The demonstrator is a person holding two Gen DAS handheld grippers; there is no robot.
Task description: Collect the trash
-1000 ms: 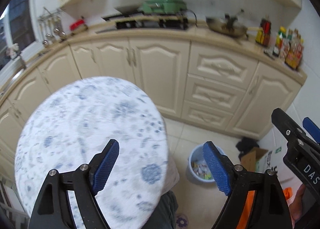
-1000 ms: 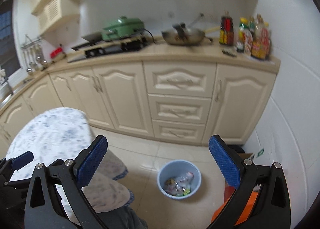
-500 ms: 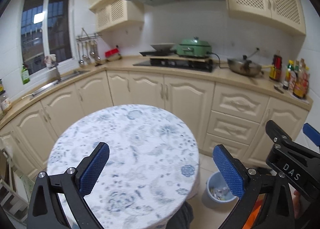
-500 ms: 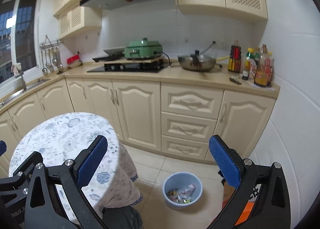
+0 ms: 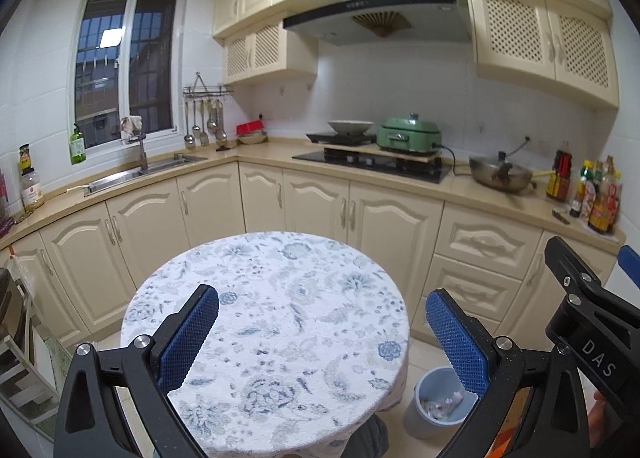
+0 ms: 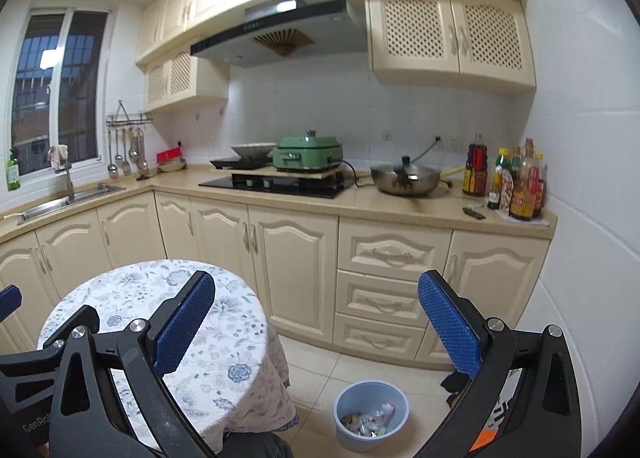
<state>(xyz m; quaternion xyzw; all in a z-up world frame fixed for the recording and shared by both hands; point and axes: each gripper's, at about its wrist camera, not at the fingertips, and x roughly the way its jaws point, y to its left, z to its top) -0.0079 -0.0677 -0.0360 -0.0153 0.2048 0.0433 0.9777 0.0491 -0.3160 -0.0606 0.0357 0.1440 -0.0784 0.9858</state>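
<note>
A light blue bin (image 6: 371, 414) stands on the tiled floor and holds several scraps of trash (image 6: 368, 422). It also shows in the left wrist view (image 5: 436, 404), right of the round table (image 5: 272, 322) with a blue floral cloth. No trash shows on the cloth. My left gripper (image 5: 320, 338) is open and empty, raised above the table. My right gripper (image 6: 316, 322) is open and empty, raised between the table (image 6: 132, 298) and the bin. The right gripper's side shows in the left wrist view (image 5: 584, 306).
Cream base cabinets (image 6: 296, 270) and a beige counter run behind the table. On the counter are a green cooker (image 6: 308, 153), a wok (image 6: 406, 177) and sauce bottles (image 6: 516, 181). A sink (image 5: 140, 171) lies at left under the window. A cardboard box (image 6: 492, 422) sits low right.
Both grippers have risen and tilted up, so the views now take in the upper cabinets and range hood. The table and bin have dropped lower in frame. Both jaws stay open.
</note>
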